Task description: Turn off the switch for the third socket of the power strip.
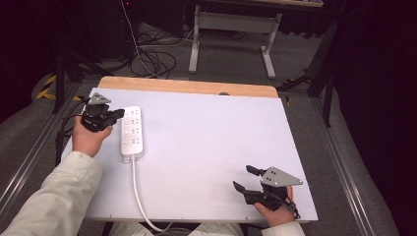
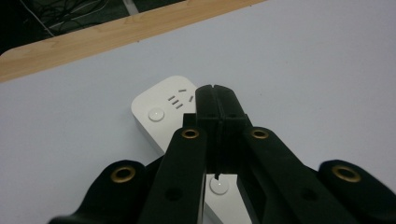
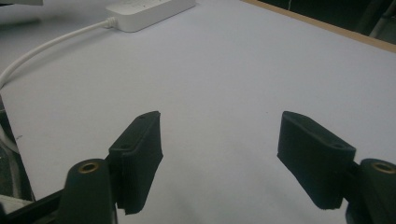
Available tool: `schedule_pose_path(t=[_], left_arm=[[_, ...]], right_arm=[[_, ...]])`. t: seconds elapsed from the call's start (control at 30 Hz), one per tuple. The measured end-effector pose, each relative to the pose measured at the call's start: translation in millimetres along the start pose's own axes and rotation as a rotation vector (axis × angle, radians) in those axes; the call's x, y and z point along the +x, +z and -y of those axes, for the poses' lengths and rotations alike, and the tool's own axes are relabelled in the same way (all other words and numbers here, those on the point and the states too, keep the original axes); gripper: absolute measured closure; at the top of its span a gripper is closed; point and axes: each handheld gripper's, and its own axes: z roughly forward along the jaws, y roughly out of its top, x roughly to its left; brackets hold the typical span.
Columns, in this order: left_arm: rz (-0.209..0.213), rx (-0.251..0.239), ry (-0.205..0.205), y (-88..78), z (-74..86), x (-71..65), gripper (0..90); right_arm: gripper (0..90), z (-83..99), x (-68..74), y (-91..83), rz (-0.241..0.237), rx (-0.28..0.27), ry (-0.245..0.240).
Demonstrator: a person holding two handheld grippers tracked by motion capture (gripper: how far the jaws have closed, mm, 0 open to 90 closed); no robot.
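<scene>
On the table: a flat, matte pale-grey sheet (image 1: 206, 147) covers the top, and a strip of light wood (image 1: 187, 87) shows along its far edge at 12 o'clock.
Power strip: a long white plastic power strip (image 1: 133, 131) with rounded corners lies toward 9 o'clock on the sheet, its length running from far to near; its face is smooth and glossy, with rows of socket slots.
Button: in my left gripper view a round, raised button (image 2: 155, 115) sits at the strip's far end beside a group of slots.
Cord: a smooth white round cord (image 1: 140, 196) leaves the strip's near end and curves off the table edge toward 6 o'clock.
My left gripper (image 1: 119, 113): I hold it at 9 o'clock, just beside the strip's far end. My left gripper view shows its black, blocky jaws pressed together with nothing between them, their tips over the strip's face.
My right gripper (image 1: 243, 178): I hold it near 5 o'clock, well apart from the strip. Its jaws are spread wide over bare sheet, and their black pads (image 3: 140, 154) look soft and foam-like, with rough cut edges.
</scene>
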Motion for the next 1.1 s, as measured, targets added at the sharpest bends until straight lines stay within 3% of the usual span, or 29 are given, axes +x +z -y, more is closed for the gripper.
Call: schedule_pose_path(t=[0.5,1.1], left_arm=[[-0.045,0.14,-0.048,29.8,7.6,13.0,90.0],[-0.027,0.208,-0.098,47.3,12.8,14.9,90.0]], right_arm=[[30.3,0.9,-0.8,0.3,-0.005,0.001,0.005],[30.3,1.1,-0.6,0.4,-0.01,0.0,0.006]])
